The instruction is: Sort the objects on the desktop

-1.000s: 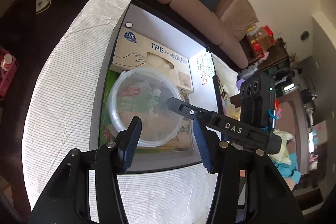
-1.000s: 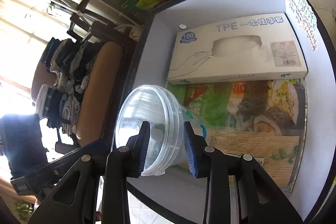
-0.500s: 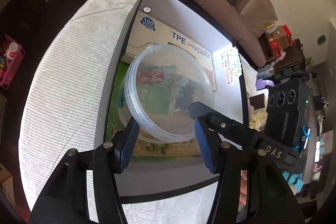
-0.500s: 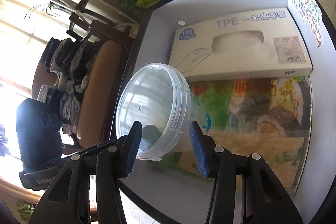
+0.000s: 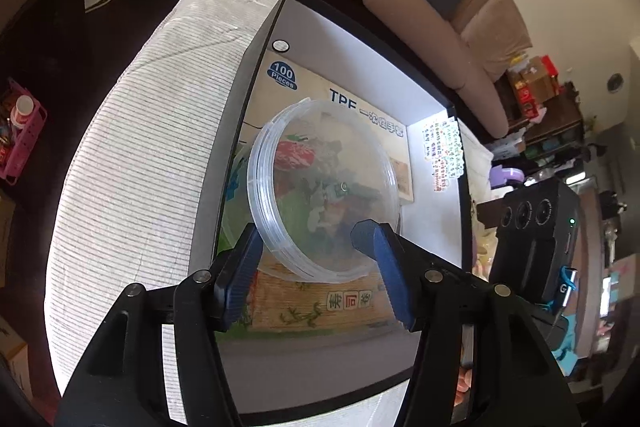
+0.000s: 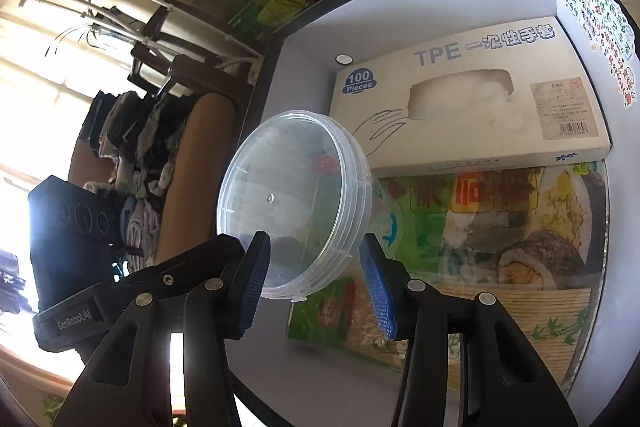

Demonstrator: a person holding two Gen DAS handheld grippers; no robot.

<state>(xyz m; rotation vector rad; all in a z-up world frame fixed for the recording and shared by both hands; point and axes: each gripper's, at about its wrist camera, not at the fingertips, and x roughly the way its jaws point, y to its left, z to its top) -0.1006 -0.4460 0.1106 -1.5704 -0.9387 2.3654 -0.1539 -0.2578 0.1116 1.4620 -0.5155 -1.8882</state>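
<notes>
Container (image 5: 324,195) of clear plastic, round and lidded, tilted with its lid face towards both wrist cameras, over the open storage box (image 5: 256,67). Its tapering body runs back behind the lid, above the printed sushi-mat packet (image 6: 500,235) on the box floor. Whether the body rests on that packet cannot be told.

Left gripper (image 5: 306,239): jaws have just been opening. The lid's lower arc lies between the 2 blue pads: the left pad sits at the ribbed rim, the right pad stands in front of the lid face. Whether either pad presses on the plastic cannot be told.

Right gripper (image 6: 314,247): jaws have likewise just been opening, with the same lower arc between them. The tip of the right-hand pad meets the rim's edge and the left-hand pad overlaps the lid face. Grasp or release cannot be told here either. In this view the other gripper's finger reaches in from the left, ending just beside the left-hand pad.

Box contents: 1 cardboard glove box (image 6: 460,99) marked "100 Pieces" along the far wall, with the packet touching its near side. The box has black edges and a pale interior and stands on a striped white cloth (image 5: 152,147).
</notes>
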